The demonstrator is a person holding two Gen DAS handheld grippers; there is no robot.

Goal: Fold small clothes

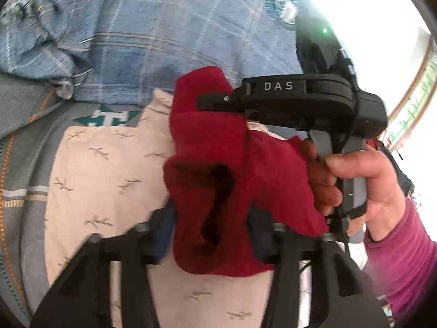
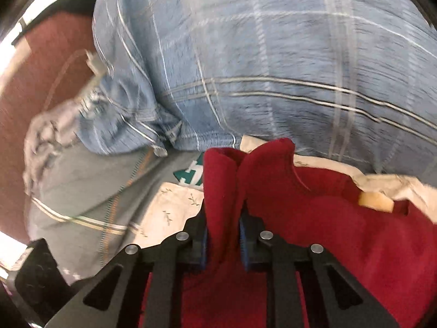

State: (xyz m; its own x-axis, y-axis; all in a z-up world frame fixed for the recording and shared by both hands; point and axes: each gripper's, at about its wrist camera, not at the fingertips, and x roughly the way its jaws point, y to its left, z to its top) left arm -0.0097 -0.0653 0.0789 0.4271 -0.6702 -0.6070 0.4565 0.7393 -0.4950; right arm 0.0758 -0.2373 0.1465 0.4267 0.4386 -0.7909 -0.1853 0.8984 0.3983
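Red garment (image 2: 314, 213) pinched in both tilted-down grippers, left gripper (image 1: 213, 232), right gripper (image 2: 222, 235)

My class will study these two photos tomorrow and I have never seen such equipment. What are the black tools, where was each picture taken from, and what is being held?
There is no robot here: a person holds a black two-finger gripper in each hand, each with a camera looking along its fingers. One picture is the left gripper's view; it also shows the right hand with its tool. The other is the right gripper's view. Both are shut on one red garment, bunched between them. Beneath lie a cream printed cloth, a grey garment and a blue plaid cloth.
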